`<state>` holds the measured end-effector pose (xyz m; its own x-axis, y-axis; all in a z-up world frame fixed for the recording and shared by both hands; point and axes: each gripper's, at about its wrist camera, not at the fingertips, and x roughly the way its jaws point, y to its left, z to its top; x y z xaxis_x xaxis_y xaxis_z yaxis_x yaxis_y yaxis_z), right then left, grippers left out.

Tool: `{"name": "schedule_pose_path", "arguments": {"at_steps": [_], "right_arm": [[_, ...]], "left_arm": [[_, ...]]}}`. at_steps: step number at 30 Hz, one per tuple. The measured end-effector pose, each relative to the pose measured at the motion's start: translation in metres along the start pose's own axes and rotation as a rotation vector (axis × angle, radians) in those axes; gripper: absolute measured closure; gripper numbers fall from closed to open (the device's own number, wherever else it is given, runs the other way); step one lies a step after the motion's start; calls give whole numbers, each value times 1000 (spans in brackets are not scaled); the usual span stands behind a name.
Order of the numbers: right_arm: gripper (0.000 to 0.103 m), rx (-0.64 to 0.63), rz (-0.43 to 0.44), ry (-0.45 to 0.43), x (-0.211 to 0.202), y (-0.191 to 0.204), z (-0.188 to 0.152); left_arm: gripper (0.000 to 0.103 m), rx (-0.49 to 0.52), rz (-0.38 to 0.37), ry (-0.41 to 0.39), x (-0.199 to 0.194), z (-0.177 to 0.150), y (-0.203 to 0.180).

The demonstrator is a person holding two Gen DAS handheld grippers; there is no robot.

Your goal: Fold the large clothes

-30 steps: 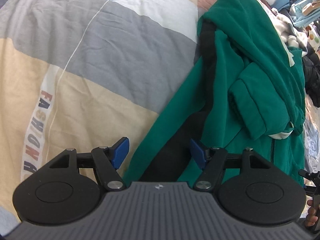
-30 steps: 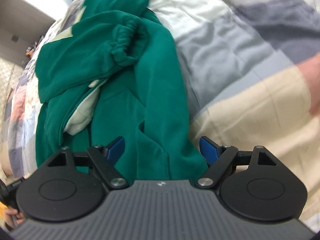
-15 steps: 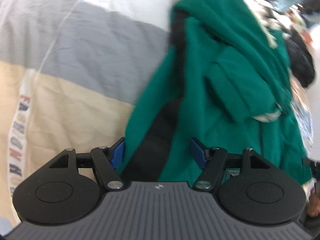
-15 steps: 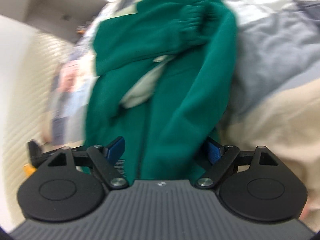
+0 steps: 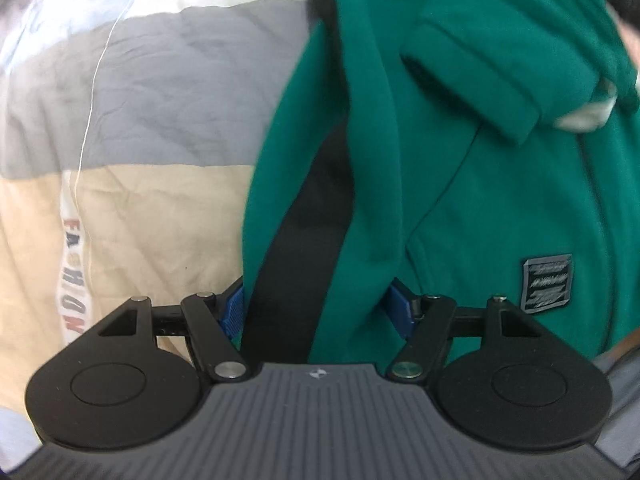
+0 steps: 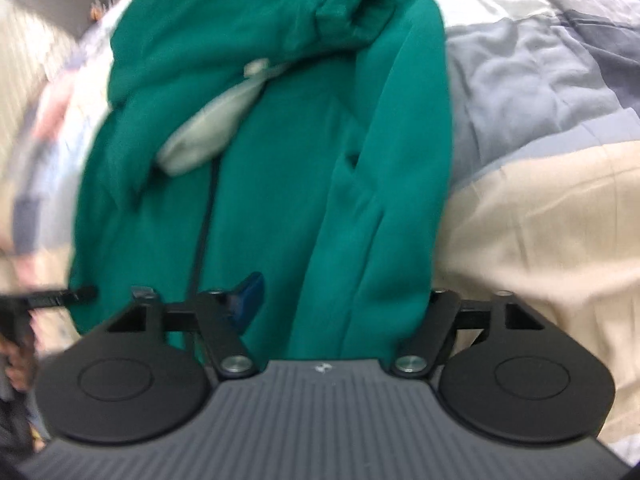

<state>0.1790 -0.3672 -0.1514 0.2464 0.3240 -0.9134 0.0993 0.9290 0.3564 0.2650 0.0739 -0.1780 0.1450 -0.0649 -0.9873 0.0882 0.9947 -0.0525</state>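
While the left gripper (image 5: 318,306) stands open astride the near hem of the green fleece jacket (image 5: 460,168), the right gripper (image 6: 340,300) has just been closing with the opposite hem corner between its jaws, though whether its pads press the cloth cannot be told. The jacket lies crumpled on the striped quilt (image 5: 152,92), one sleeve cuff (image 5: 472,80) thrown across it. It looks soft, thick and limp, so it should sag when lifted; the doubled hem corners seem the best hold.

One green jacket (image 5: 460,184), two tools (image 5: 318,308)
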Motion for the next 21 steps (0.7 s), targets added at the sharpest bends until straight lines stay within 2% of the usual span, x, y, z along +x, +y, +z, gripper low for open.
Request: {"name": "schedule_pose_path", "arguments": {"at_steps": [1, 3, 5, 7, 10, 13, 16, 21], "right_arm": [[44, -17, -11, 10, 2, 1, -3], [75, -42, -52, 0, 0, 5, -6], [83, -29, -36, -13, -6, 3, -7], [86, -3, -2, -44, -15, -2, -8], [89, 33, 67, -102, -34, -9, -7], [90, 53, 149, -173, -60, -11, -7], [91, 94, 238, -249, -90, -15, -9], [91, 102, 351, -351, -125, -7, -17]], "left_arm": [[30, 21, 22, 8, 1, -1, -4], [33, 34, 60, 13, 1, -5, -12], [44, 51, 91, -3, -3, -11, -23], [69, 27, 94, -35, -10, -17, -28], [87, -62, -4, -99, -33, -24, -18], [88, -222, -150, -197, -65, -30, 11], [89, -435, -326, -267, -94, -43, 49], [91, -555, -453, -364, -142, -61, 72]]}}
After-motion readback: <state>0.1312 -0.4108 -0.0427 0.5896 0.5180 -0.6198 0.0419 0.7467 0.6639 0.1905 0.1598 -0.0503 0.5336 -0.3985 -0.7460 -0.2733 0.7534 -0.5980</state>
